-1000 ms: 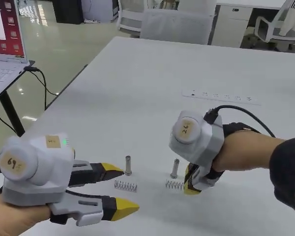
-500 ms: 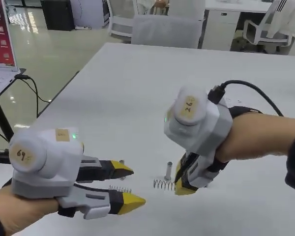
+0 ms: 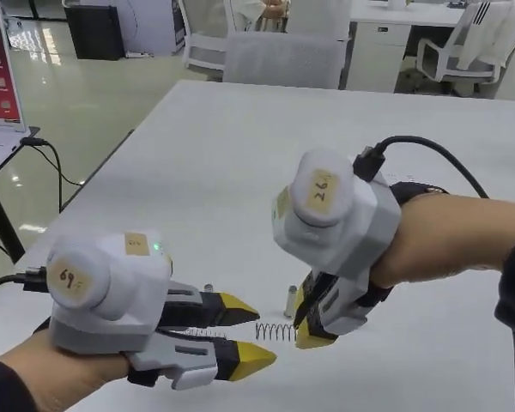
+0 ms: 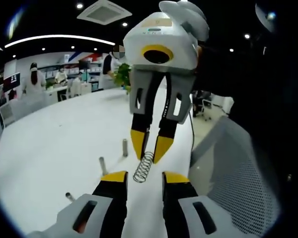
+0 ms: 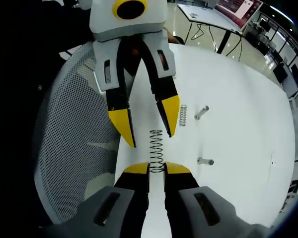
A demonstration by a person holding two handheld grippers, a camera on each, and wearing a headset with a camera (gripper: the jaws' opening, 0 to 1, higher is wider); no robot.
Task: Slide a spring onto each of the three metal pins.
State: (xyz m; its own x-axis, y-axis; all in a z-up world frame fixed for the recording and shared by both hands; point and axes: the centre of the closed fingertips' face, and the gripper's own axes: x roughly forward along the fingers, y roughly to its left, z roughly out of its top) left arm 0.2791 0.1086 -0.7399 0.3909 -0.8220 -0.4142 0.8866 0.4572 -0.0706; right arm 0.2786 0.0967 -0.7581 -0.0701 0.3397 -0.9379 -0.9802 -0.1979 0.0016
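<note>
Head view: the right tongs (image 3: pixel 307 322) are clenched on one end of a thin coiled steel spring (image 3: pixel 273 330); the left tongs (image 3: pixel 257 331), released and empty, face its free end; a short silver metal pin (image 3: pixel 290 300) stands just beyond the right tongs. Left gripper view: three pins (image 4: pixel 103 165) stand to one side of both tongs on the white surface (image 4: pixel 49 129). Right gripper view: a second spring (image 5: pixel 183 115) lies beside the left tongs; I would line the coil up with a pin before sliding; a grey mesh chair (image 5: pixel 64 124) sits past the surface's edge.
</note>
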